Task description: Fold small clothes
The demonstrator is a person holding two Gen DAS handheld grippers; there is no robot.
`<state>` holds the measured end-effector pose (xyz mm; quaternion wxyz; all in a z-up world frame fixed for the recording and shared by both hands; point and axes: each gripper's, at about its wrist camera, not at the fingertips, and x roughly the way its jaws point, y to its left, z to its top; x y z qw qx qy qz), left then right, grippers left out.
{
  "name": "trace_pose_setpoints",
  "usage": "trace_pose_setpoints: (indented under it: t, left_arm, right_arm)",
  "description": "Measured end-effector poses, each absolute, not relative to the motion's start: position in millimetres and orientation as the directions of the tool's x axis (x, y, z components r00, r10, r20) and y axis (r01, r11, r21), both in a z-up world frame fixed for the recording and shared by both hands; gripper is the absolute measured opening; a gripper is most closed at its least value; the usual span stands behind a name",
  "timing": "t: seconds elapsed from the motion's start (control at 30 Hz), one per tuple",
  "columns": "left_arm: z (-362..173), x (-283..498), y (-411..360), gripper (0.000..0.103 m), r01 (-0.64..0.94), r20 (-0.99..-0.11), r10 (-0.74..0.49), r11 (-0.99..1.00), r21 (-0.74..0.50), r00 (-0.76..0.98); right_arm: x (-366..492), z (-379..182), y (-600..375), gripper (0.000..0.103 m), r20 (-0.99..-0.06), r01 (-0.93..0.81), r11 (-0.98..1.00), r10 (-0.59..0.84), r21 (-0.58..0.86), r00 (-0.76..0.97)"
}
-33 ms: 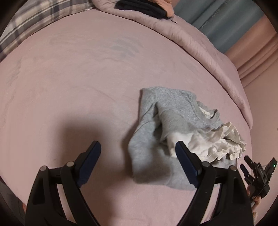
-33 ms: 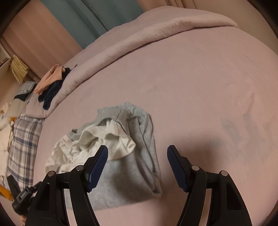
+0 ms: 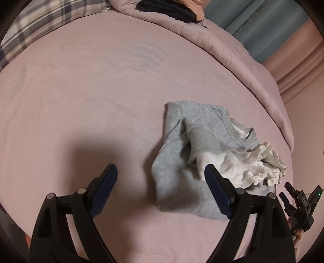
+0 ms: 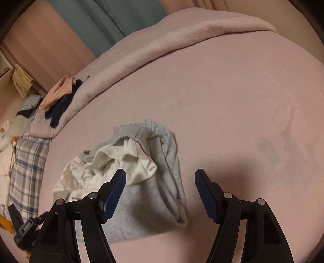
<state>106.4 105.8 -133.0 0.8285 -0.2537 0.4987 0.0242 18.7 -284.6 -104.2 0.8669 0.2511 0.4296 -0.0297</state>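
Grey sweatshirt (image 3: pixel 178 161) seen crumpled on pink bed (image 3: pixel 81 101), white garment (image 3: pixel 253 168) bunched atop. Left hand-held gripper (image 3: pixel 161 178) and right hand-held gripper (image 4: pixel 160 182) held released, empty.

We see wide free room on the bed (image 3: pixel 81 101): the pink sheet is bare to the left of the gray sweatshirt (image 3: pixel 182 161) and also beyond it. On the other side, in the right wrist view, the sheet is bare too. In the way lies only the sweatshirt with the crumpled white garment (image 3: pixel 253 163) on it. The rolled comforter (image 3: pixel 232 52) closes the far edge, and dark clothes (image 3: pixel 168 10) lie on it. A plaid pillow (image 3: pixel 40 22) fills 1 corner.
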Motion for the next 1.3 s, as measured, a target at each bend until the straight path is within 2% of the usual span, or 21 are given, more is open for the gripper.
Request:
trace_pose_setpoints:
  t: [0.07, 0.23, 0.37, 0.43, 0.53, 0.57, 0.63, 0.67, 0.7, 0.73, 0.8, 0.83, 0.93, 1.07, 1.3]
  left_arm:
    - [-141, 101, 102, 0.088, -0.285, -0.846, -0.243, 0.867, -0.409, 0.475]
    - [-172, 96, 92, 0.088, -0.3, -0.857, -0.332, 0.834, -0.462, 0.394]
    - [-174, 98, 83, 0.087, -0.284, -0.845, -0.338, 0.834, -0.473, 0.415]
    - [-175, 102, 80, 0.086, -0.264, -0.821, -0.385, 0.814, -0.517, 0.421]
    - [-182, 109, 74, 0.074, -0.26, -0.811, -0.421, 0.797, -0.544, 0.407]
    - [-183, 110, 71, 0.065, -0.258, -0.812, -0.416, 0.8, -0.541, 0.41]
    - [-181, 111, 61, 0.055, -0.239, -0.824, -0.388, 0.827, -0.509, 0.414]
    - [-181, 111, 57, 0.04, -0.221, -0.825, -0.384, 0.837, -0.501, 0.414]
    - [-180, 111, 54, 0.032, -0.205, -0.825, -0.382, 0.844, -0.495, 0.416]
    - [-181, 111, 54, 0.03, -0.202, -0.827, -0.377, 0.849, -0.488, 0.417]
    - [-179, 109, 53, 0.024, -0.2, -0.83, -0.372, 0.852, -0.483, 0.416]
    - [-178, 107, 53, 0.023, -0.199, -0.829, -0.375, 0.851, -0.485, 0.415]
    - [-171, 97, 51, 0.021, -0.172, -0.828, -0.371, 0.864, -0.474, 0.42]
    - [-163, 77, 51, 0.02, -0.143, -0.841, -0.366, 0.881, -0.451, 0.399]
    - [-163, 37, 55, 0.022, -0.137, -0.843, -0.414, 0.866, -0.481, 0.344]
  right_arm:
    - [12, -108, -283, 0.076, -0.754, 0.261, 0.863, 0.187, 0.432, 0.63]
    - [14, -131, -264, 0.076, -0.783, 0.223, 0.868, 0.253, 0.443, 0.569]
    - [25, -144, -257, 0.076, -0.785, 0.213, 0.856, 0.297, 0.471, 0.543]
    - [30, -147, -257, 0.076, -0.787, 0.218, 0.854, 0.297, 0.472, 0.54]
    - [35, -154, -257, 0.076, -0.784, 0.208, 0.85, 0.316, 0.485, 0.534]
    - [36, -158, -258, 0.076, -0.782, 0.21, 0.844, 0.324, 0.493, 0.532]
    - [32, -161, -258, 0.072, -0.776, 0.205, 0.841, 0.333, 0.502, 0.535]
    - [29, -162, -258, 0.062, -0.779, 0.198, 0.848, 0.326, 0.491, 0.536]
    - [28, -162, -258, 0.05, -0.785, 0.194, 0.857, 0.316, 0.477, 0.533]
    - [26, -162, -257, 0.043, -0.793, 0.19, 0.868, 0.304, 0.459, 0.529]
    - [23, -162, -259, 0.02, -0.785, 0.172, 0.863, 0.327, 0.475, 0.526]
    - [20, -159, -259, 0.016, -0.772, 0.155, 0.853, 0.355, 0.499, 0.527]
    - [10, -151, -257, 0.014, -0.769, 0.143, 0.861, 0.348, 0.489, 0.536]
    - [-14, -140, -262, 0.013, -0.737, 0.114, 0.831, 0.409, 0.545, 0.538]
    - [-53, -145, -260, 0.013, -0.747, 0.119, 0.814, 0.449, 0.568, 0.49]
